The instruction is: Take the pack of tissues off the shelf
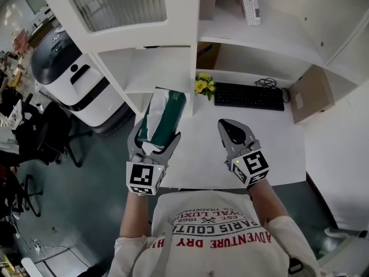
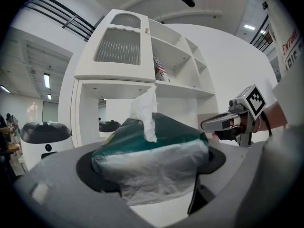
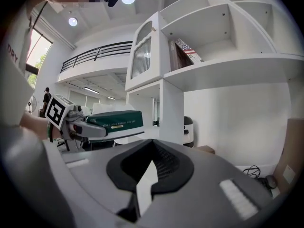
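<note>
The green pack of tissues point(image 1: 166, 113) is off the white shelf unit point(image 1: 173, 68) and hangs over the desk's left end. My left gripper point(image 1: 157, 136) is shut on it, its jaws standing wide around the pack's near end. In the left gripper view the pack point(image 2: 152, 148) fills the jaws, with clear wrap below and a white tissue sticking out on top. My right gripper point(image 1: 233, 133) hovers over the desk to the right, shut and empty. From the right gripper view the pack point(image 3: 110, 118) shows at the left.
A black keyboard point(image 1: 249, 96), yellow flowers point(image 1: 204, 86) and a cardboard box point(image 1: 312, 94) sit at the back of the white desk point(image 1: 277, 137). A striped book point(image 1: 249, 2) stands on an upper shelf. A white machine point(image 1: 75, 79) and black chair point(image 1: 52, 131) stand left.
</note>
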Demonstrator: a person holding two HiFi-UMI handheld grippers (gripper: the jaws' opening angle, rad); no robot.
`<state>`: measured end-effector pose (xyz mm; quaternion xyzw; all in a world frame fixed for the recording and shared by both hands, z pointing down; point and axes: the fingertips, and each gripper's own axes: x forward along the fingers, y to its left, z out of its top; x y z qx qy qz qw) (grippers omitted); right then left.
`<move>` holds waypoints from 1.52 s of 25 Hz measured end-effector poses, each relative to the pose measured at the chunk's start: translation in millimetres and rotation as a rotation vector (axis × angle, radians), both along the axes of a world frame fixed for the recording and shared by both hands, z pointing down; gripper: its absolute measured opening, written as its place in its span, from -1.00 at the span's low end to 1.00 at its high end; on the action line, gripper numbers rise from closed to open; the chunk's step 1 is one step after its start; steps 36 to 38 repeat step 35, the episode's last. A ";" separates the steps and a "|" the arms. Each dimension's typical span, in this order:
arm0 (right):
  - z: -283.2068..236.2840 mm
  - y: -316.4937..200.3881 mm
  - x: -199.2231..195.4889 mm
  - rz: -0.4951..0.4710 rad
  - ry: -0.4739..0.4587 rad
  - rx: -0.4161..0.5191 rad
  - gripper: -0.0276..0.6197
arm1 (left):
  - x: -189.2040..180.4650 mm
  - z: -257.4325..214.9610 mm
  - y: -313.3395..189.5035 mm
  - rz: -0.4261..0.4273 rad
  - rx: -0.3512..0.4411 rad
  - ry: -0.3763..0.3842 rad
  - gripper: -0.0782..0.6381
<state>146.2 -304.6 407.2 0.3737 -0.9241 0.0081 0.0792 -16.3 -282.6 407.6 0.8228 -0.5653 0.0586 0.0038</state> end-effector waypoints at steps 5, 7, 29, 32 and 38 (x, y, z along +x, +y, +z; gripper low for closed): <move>-8.0 -0.3 3.8 -0.007 0.026 0.061 -0.92 | 3.2 -3.3 -1.7 -0.011 0.003 0.012 0.49; -8.7 -3.7 5.7 0.007 0.027 0.068 -0.92 | 3.6 -5.5 -3.9 -0.012 0.007 0.011 0.49; 2.4 -17.3 2.1 0.019 -0.010 0.010 -0.91 | -1.2 -7.9 -19.4 -0.041 -0.009 0.033 0.49; 4.9 -17.2 2.5 0.023 -0.009 0.004 -0.91 | -0.3 -5.7 -19.6 -0.039 -0.014 0.034 0.49; 6.9 -16.5 2.4 0.029 -0.010 -0.003 -0.91 | 0.5 -5.1 -18.7 -0.031 -0.017 0.033 0.49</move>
